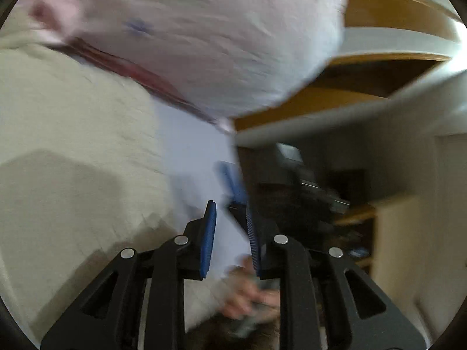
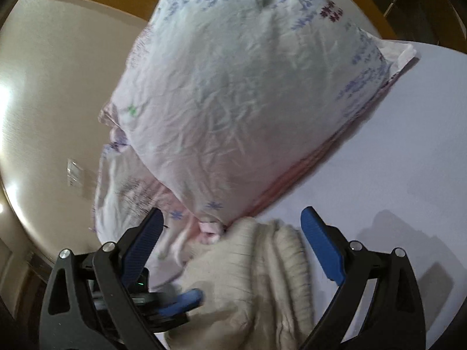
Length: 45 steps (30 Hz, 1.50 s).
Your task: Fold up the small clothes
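Observation:
A pale pink floral garment (image 2: 233,102) lies bunched on the white sheet (image 2: 394,160), filling the upper middle of the right wrist view. It also shows, blurred, at the top of the left wrist view (image 1: 204,43). A cream ribbed knit piece (image 2: 262,277) lies below it, between the fingers of my right gripper (image 2: 233,230), which is open. My left gripper (image 1: 229,224) is open with a narrow gap and holds nothing, above a beige knit cloth (image 1: 73,131). The left gripper's blue pad (image 2: 181,300) shows at the lower left of the right wrist view.
A wooden and white bed frame (image 1: 379,58) runs along the right of the left wrist view. A dark piece of furniture (image 1: 306,189) stands beyond it. A person's hand (image 1: 251,297) shows low between the left fingers. A cream wall with a switch plate (image 2: 73,172) lies left.

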### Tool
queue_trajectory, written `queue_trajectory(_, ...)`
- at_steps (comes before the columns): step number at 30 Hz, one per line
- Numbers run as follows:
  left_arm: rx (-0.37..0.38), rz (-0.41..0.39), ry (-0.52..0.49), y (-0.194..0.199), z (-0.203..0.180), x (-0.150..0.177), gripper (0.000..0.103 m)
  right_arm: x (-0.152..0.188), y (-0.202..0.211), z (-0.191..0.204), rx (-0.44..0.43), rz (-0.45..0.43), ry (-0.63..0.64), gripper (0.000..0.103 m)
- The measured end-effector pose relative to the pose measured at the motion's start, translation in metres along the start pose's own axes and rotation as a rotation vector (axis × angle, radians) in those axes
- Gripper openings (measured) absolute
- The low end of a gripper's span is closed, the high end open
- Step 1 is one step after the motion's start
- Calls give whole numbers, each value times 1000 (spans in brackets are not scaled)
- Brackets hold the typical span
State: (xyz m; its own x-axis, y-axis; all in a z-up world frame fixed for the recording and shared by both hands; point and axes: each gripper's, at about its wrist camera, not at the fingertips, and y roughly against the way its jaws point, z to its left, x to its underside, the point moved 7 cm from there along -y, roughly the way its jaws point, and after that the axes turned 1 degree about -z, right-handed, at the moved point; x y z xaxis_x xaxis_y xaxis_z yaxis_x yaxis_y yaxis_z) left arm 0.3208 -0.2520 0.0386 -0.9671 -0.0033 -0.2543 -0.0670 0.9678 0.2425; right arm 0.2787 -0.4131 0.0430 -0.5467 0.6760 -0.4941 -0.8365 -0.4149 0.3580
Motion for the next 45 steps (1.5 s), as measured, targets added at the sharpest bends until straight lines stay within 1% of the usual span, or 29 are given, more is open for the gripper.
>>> queue_trajectory(2, 21, -40, -100, 20, -21, 2, 35, 5, -6, -2, 4, 57, -10, 100)
queue_trajectory(3, -20, -96, -158, 44, -28, 2, 55, 10, -11, -3, 19, 99, -5, 101)
queue_trajectory(4, -85, -149, -187, 61, -28, 0, 67, 16, -19, -2, 45, 145, 11, 101)
queue_trajectory(5, -175, -206, -214, 82, -26, 1, 68, 20, -26, -3, 73, 182, 25, 101)
queue_trajectory(6, -325, -265, -253, 106, -15, 1, 69, 29, -36, -4, 117, 236, 44, 101)
queue_trajectory(7, -424, -290, -272, 121, -6, 2, 72, 37, -45, -5, 151, 286, 61, 101)
queue_trajectory(8, -555, -304, -272, 137, 12, 5, 73, 42, -50, -6, 168, 315, 70, 101)
queue_trajectory(10, -657, -286, -221, 153, 40, 9, 74, 54, -61, -6, 193, 369, 93, 101)
queue_trajectory(11, -683, -256, -171, 154, 57, 14, 74, 58, -64, -5, 197, 387, 103, 101)
queue_trajectory(14, -659, -204, -105, 154, 83, 33, 75, 64, -66, -7, 212, 406, 120, 101)
queue_trajectory(15, -650, -198, -101, 157, 87, 36, 78, 66, -66, -8, 212, 413, 117, 101)
queue_trajectory(20, -640, -167, -109, 130, 88, 37, 86, 72, -70, -6, 249, 424, 165, 101)
queue_trajectory(23, -629, -167, -116, 117, 85, 36, 90, 79, -74, -2, 294, 428, 243, 101)
queue_trajectory(24, -648, -168, -143, 117, 85, 40, 90, 82, -76, 1, 311, 425, 277, 100)
queue_trajectory(26, -664, -161, -179, 112, 84, 41, 82, 86, -78, 5, 305, 421, 312, 76)
queue_trajectory(27, -665, -152, -197, 112, 83, 40, 72, 89, -79, 7, 241, 438, 270, 53)
queue_trajectory(28, -659, -151, -209, 114, 81, 39, 58, 89, -78, 8, 196, 437, 243, 45)
queue_trajectory(30, -617, -134, -229, 132, 72, 40, 45, 93, -76, 20, 106, 431, 228, 42)
queue_trajectory(32, -622, -129, -267, 153, 65, 44, 44, 105, -79, 36, 0, 463, 209, 41)
queue_trajectory(34, -703, -169, -362, 184, 56, 51, 44, 127, -91, 56, -52, 521, 242, 40)
queue_trajectory(35, -734, -185, -393, 198, 53, 53, 45, 138, -98, 62, -47, 544, 266, 42)
queue_trajectory(37, -823, -199, -416, 222, 62, 54, 55, 155, -115, 64, 46, 585, 339, 56)
queue_trajectory(38, -856, -205, -417, 228, 65, 54, 57, 154, -116, 63, 79, 572, 355, 60)
queue_trajectory(39, -904, -223, -414, 240, 71, 56, 58, 146, -108, 65, 100, 522, 357, 65)
queue_trajectory(40, -929, -255, -424, 247, 70, 58, 58, 137, -97, 69, 101, 463, 355, 66)
queue_trajectory(41, -954, -299, -448, 254, 65, 60, 59, 127, -85, 76, 81, 387, 357, 66)
queue_trajectory(42, -958, -352, -490, 261, 53, 64, 64, 120, -71, 86, 33, 329, 365, 66)
queue_trajectory(43, -942, -374, -510, 262, 46, 67, 67, 121, -66, 93, 7, 324, 371, 66)
queue_trajectory(45, -887, -398, -560, 255, 29, 74, 69, 134, -72, 97, 23, 380, 396, 62)
